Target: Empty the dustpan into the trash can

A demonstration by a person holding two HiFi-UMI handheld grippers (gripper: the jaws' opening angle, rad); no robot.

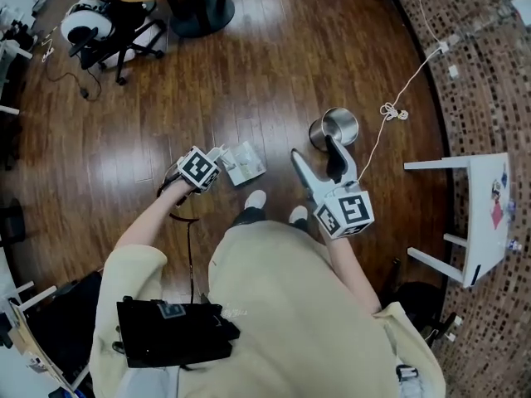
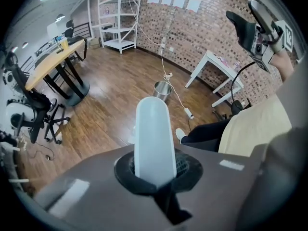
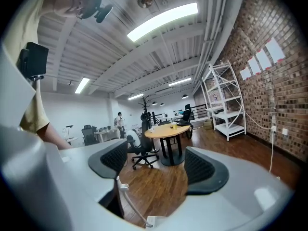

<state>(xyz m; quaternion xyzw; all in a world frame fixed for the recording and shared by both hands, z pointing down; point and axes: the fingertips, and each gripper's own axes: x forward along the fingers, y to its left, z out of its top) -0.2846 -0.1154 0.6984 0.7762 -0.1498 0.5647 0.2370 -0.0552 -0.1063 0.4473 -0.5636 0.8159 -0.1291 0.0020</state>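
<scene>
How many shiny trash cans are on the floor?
1. The metal trash can stands on the wooden floor, beside the white cable, just beyond the right gripper in the head view. More could be hidden outside the pictures.

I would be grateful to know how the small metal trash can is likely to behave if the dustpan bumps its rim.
The trash can looks small and thin-walled, shiny metal, so probably light. Standing free on the smooth wooden floor, it would likely slide or tip under a nudge, and roll if toppled, being round.
</scene>
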